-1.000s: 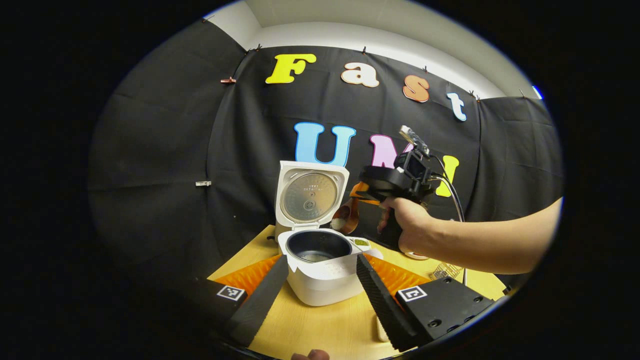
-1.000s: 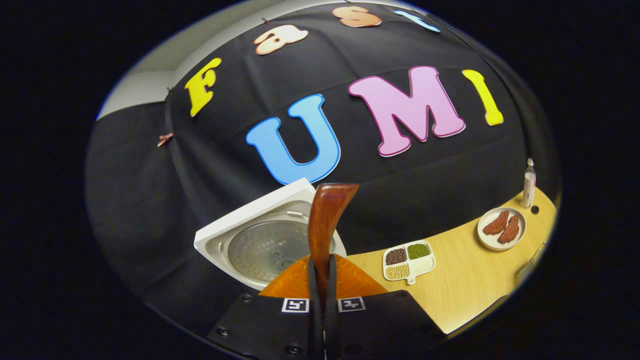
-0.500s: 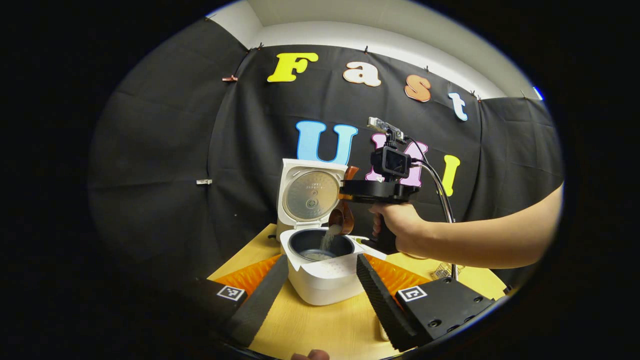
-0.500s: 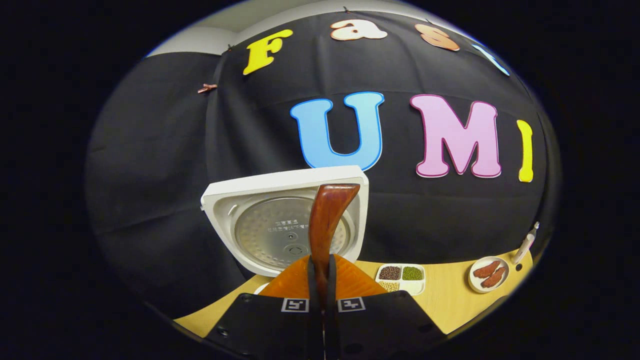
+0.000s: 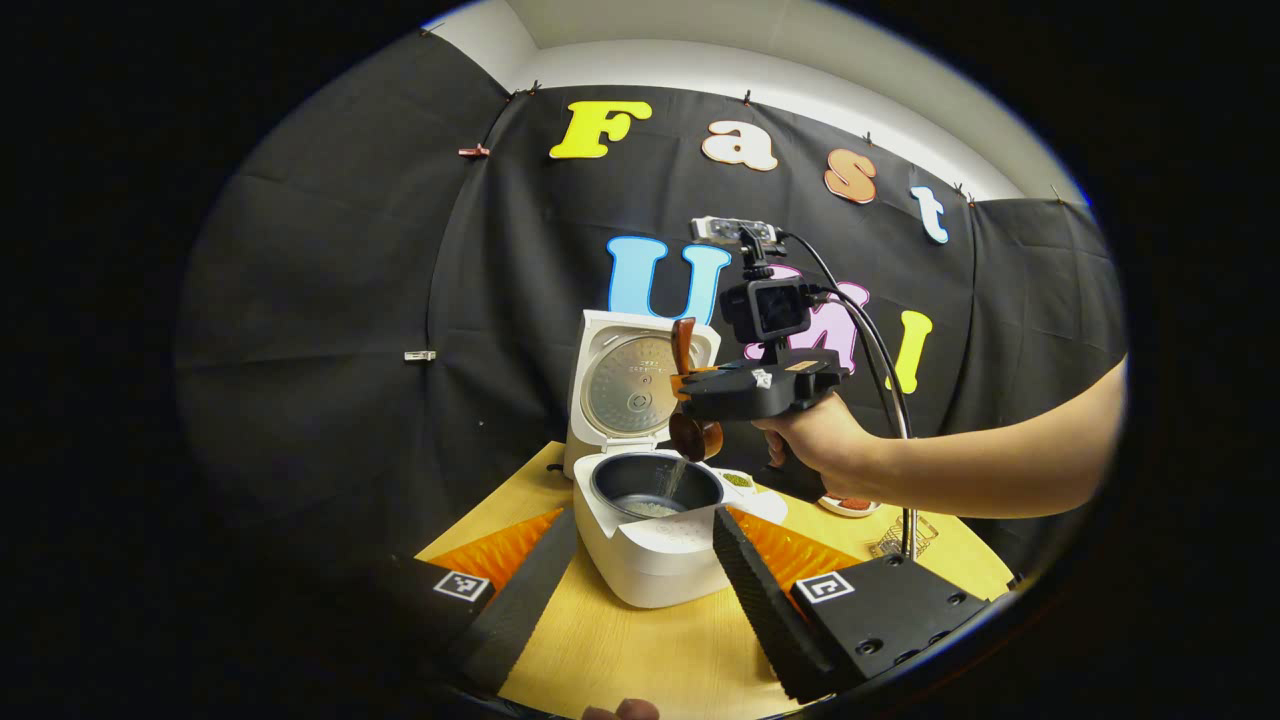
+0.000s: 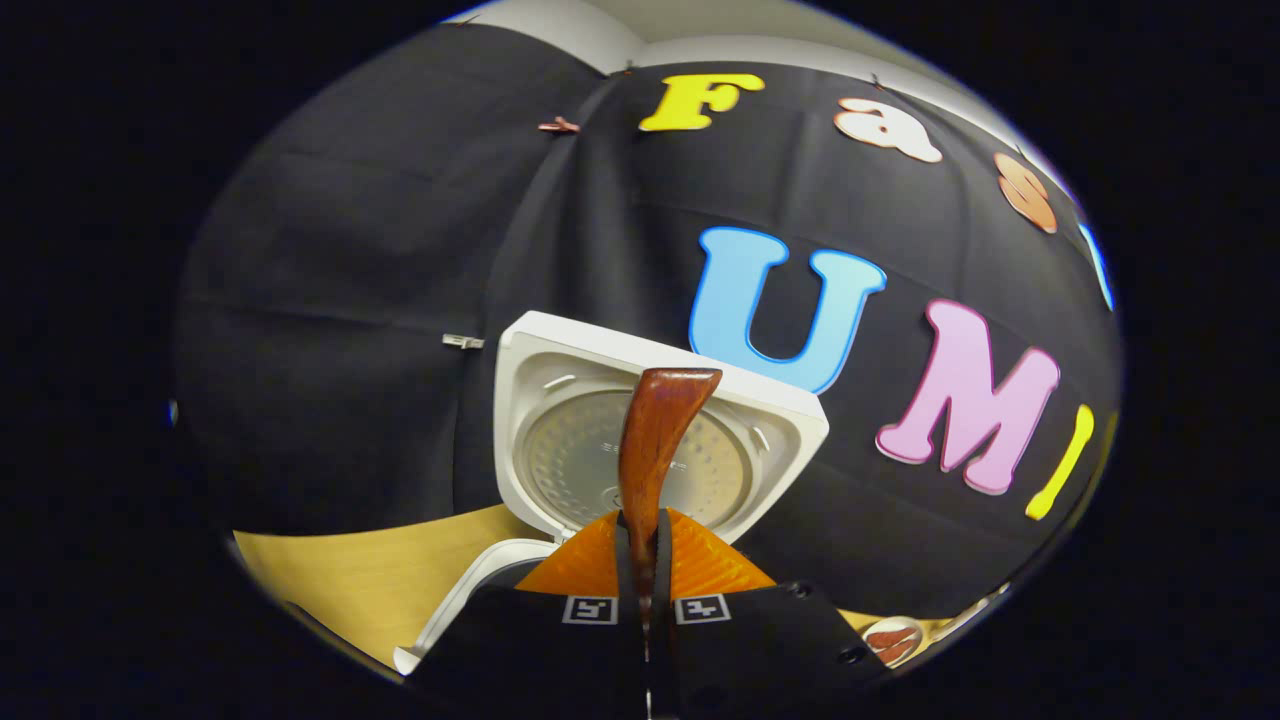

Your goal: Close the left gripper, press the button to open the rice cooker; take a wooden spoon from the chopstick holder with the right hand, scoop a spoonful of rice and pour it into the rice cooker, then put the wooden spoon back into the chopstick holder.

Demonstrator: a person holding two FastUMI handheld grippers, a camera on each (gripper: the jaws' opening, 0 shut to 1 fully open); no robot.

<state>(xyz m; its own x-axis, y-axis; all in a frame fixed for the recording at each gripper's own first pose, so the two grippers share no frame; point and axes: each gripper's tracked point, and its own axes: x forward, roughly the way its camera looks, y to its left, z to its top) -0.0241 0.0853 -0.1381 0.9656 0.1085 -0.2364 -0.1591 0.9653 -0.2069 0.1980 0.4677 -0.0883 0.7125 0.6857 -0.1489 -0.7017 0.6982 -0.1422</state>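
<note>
A light wooden tabletop (image 5: 640, 650) carries a small round white plate (image 5: 848, 505) holding reddish-brown pieces, just beside a thin wire rack (image 5: 900, 538). A white tray's corner (image 5: 745, 483) holds something green.

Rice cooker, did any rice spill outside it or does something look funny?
Nothing stands out. The rice cooker stands upright on the table with its lid open. The wooden spoon in the right gripper tips over the pot, and a thin stream of rice falls inside. No spilled grains show.
</note>
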